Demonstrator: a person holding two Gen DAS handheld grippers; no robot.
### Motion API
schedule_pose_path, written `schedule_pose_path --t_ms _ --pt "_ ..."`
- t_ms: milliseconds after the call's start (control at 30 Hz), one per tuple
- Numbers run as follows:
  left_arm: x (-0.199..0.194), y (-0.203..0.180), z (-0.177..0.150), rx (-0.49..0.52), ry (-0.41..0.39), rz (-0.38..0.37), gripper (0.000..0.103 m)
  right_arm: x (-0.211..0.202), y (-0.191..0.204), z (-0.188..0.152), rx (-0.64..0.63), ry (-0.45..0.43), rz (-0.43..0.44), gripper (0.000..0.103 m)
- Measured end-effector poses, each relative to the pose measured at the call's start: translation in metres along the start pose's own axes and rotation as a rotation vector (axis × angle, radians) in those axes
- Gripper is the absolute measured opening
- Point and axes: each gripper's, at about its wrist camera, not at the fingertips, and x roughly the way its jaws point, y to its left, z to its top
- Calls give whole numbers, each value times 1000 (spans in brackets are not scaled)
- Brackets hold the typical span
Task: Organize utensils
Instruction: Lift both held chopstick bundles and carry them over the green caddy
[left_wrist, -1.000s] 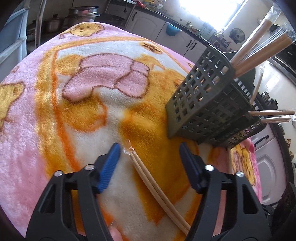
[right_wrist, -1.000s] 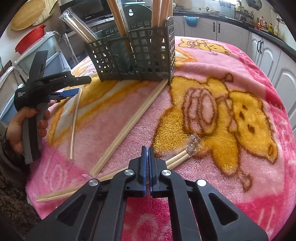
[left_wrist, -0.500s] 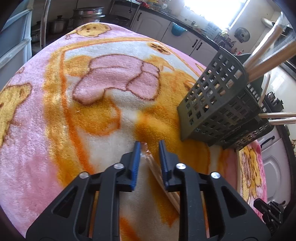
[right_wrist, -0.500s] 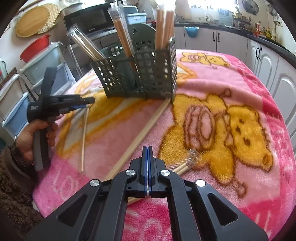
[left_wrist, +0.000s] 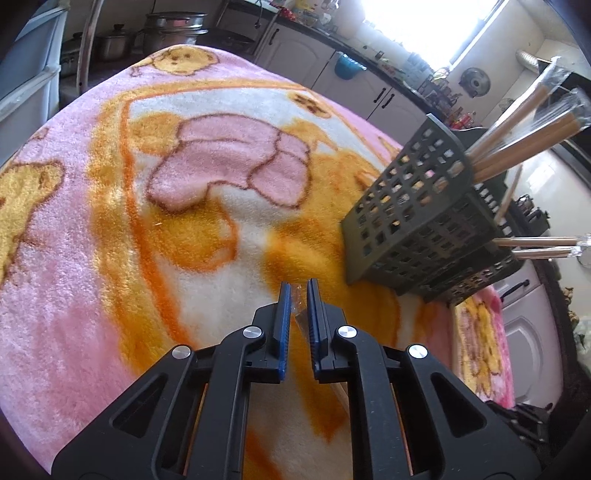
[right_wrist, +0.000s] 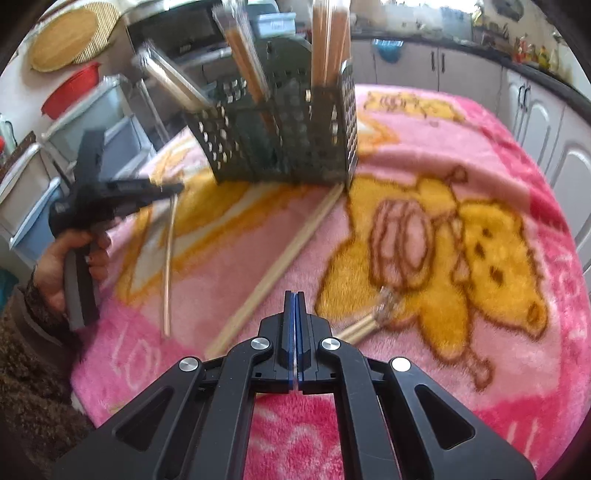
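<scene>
My left gripper is shut on a plastic-wrapped pair of chopsticks, holding its tip end above the blanket; in the right wrist view the pair hangs down from that gripper. The dark grid utensil basket stands to the right with several wrapped pairs upright in it; it also shows in the right wrist view. My right gripper is shut and empty, above the blanket. A long chopstick pair lies diagonally from the basket corner. A wrapped pair lies just right of my right fingers.
The table is covered by a pink and orange bear blanket. White kitchen cabinets stand behind and right. Plastic drawers and a red bowl are at the left. Pots stand beyond the far edge.
My left gripper closed on the wrapped chopstick pair and raised its end off the blanket. My right gripper stayed shut and lifted slightly.
</scene>
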Motion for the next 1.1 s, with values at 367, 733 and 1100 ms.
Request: schedule_pose_path --t_ms 367,733,1100 --pt "-34 -29 5 62 -67 -93 5 20 5 -2 8 70 -21 31" --pt "-74 -66 13 141 -150 -181 5 22 7 -1 -5 46 -10 7" --pt "-106 -94 20 192 -207 -264 5 -40 23 21 -53 -181 52 6"
